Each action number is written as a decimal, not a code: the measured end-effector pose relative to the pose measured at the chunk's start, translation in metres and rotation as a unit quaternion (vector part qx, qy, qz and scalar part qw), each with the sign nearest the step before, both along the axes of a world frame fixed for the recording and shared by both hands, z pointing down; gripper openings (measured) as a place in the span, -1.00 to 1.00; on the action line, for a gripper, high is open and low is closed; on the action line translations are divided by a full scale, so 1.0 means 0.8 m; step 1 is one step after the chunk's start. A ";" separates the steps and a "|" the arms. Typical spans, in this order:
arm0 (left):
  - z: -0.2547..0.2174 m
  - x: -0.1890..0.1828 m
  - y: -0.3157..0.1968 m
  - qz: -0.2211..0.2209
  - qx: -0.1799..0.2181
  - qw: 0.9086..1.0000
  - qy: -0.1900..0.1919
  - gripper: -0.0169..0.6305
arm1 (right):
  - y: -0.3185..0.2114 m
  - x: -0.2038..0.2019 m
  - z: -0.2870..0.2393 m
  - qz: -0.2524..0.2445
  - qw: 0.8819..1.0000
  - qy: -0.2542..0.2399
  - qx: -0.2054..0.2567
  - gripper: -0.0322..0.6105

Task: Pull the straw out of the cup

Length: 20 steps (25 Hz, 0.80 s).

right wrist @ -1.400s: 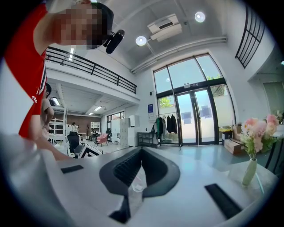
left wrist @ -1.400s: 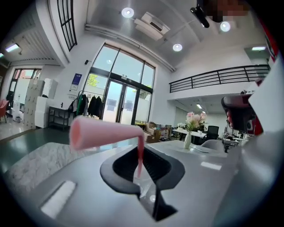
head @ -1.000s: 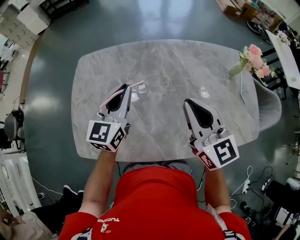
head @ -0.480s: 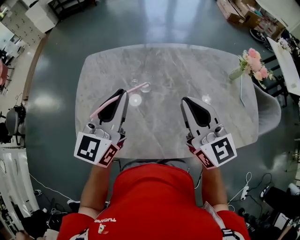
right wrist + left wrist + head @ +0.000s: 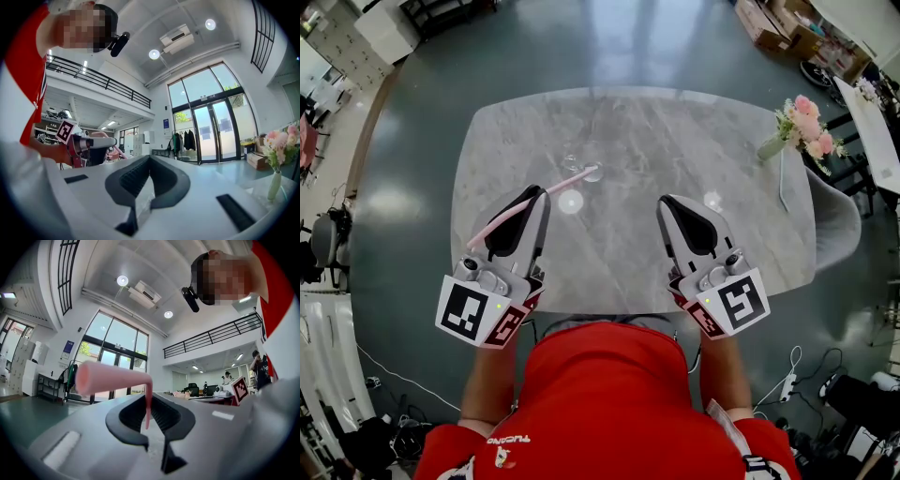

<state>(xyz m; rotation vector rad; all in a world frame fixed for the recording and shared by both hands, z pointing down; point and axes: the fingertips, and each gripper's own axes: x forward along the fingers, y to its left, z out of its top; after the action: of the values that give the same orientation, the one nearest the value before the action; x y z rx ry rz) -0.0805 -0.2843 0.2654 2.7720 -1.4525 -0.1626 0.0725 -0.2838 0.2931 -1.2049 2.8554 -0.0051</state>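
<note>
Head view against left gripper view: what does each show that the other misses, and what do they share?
Only the head view shows the grey table and the clear cup on it. Only the left gripper view shows the jaws pinched on the thin part of the pink straw, plus the tall windows behind. Both show the straw in the left gripper, and at least part of the right gripper.
</note>
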 end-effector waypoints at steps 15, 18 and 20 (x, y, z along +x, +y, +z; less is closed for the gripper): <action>0.001 0.004 0.002 0.007 -0.001 1.000 0.004 -0.84 | 0.000 0.003 -0.009 0.004 1.000 0.008 0.010 -0.90; 0.002 0.006 0.001 0.006 -0.002 1.000 0.003 -0.84 | -0.001 0.006 -0.009 0.006 1.000 0.010 0.010 -0.90; 0.002 0.006 0.001 0.005 -0.001 1.000 0.003 -0.84 | -0.002 0.008 -0.009 0.007 1.000 0.012 0.010 -0.90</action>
<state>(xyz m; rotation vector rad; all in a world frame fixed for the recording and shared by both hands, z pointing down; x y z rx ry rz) -0.0754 -0.2835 0.2669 2.7730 -1.4371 -0.1687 0.0786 -0.2855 0.2857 -1.2297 2.8592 0.0395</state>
